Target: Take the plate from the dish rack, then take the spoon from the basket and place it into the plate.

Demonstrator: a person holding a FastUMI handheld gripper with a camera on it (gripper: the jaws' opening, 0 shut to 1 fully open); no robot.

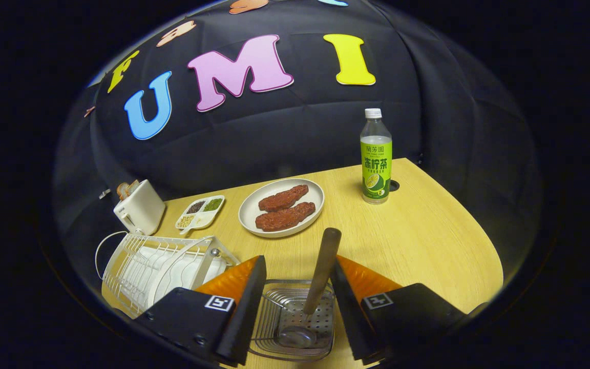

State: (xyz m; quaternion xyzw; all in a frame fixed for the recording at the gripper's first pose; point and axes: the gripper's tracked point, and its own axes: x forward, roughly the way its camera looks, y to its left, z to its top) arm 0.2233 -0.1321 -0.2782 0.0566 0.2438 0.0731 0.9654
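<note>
Tongs [297, 279] spread wide, holding nothing, hovering over a wire basket [295, 320] on the wooden bench [418, 241]. Spoon [315, 287] stands in the basket between the fingers, bowl down, brown handle leaning up toward the right finger; can't tell if it touches. Dish rack [156, 264] with a white plate [192, 271] sits left. Beyond: plate of meat [281, 207], bottle [376, 156], toaster [139, 207], small divided dish [200, 212].

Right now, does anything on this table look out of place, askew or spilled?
Nothing spilled. Oddest: the plate beyond the fingers already holds two meat pieces, while the rack holds what looks like another plate. The spoon leans in the basket between the open gripper fingers, untouched.
</note>
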